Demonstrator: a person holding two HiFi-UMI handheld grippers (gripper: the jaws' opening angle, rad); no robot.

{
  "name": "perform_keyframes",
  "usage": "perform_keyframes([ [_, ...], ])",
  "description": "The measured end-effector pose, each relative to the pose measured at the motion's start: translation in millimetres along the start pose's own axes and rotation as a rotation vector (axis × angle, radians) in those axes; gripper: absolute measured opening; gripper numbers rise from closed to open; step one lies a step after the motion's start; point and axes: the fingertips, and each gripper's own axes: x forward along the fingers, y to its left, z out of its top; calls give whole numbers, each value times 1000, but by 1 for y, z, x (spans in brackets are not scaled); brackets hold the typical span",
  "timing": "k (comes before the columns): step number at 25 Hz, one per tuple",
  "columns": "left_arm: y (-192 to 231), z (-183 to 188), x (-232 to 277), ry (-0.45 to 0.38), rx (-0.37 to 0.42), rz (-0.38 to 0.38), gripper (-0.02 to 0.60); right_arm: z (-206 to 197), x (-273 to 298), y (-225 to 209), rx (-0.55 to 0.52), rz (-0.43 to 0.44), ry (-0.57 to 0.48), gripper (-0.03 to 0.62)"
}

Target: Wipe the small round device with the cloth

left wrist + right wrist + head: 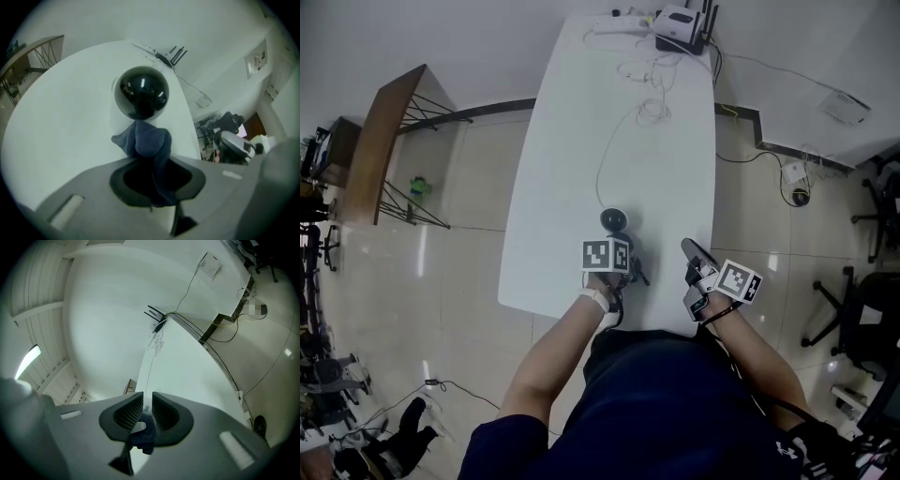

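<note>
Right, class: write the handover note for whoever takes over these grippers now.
Left gripper: shut on the blue cloth, which appears to touch the small round device at its lower front, on the white table.
Right gripper: at the table's near edge, jaws a narrow gap apart, nothing clearly gripped.
Done: cloth at device. Left: wipe it; how much is wiped can't be told.

No legible text anywhere.

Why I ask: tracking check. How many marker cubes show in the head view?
2 marker cubes: one on the left gripper, next to the black dome device; one on the right gripper, at the table's near corner.
</note>
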Motion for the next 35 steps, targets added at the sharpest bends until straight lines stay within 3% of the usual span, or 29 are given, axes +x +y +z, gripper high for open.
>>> perform_keyframes([
  [5,-33,-7,11,15,70,-50,74,6,2,-3,-24,3,11,64],
  [11,-41,-11,8,43,223,-69,72,7,24,1,-101,-8,68,64],
  [13,-40,-20,-6,68,357,-95,72,-2,34,12,-218,15,138,66],
  [15,-37,-26,-24,96,558,-130,72,-18,45,35,-436,90,258,74],
  [18,-25,-25,-52,120,902,-165,72,-49,55,68,-752,235,459,241],
  [20,-26,-29,-72,121,1029,-252,72,-66,54,81,-730,325,553,338],
  [22,-38,-30,-96,86,1002,-391,72,-76,46,98,-536,424,590,413],
  [24,-60,-25,-121,1,885,-561,72,-84,38,113,-351,519,598,428],
  [28,-90,-5,-157,-181,652,-851,71,-96,30,134,-146,645,538,424],
  [29,-93,-3,-161,-203,603,-902,71,-94,29,139,-99,671,502,376],
  [30,-93,-1,-164,-218,554,-940,67,-92,27,143,-58,694,468,287],
  [32,-88,1,-163,-244,447,-980,69,-90,26,147,-17,709,421,194],
  [35,-74,8,-153,-302,273,-980,83,-89,32,144,-76,644,390,102],
])
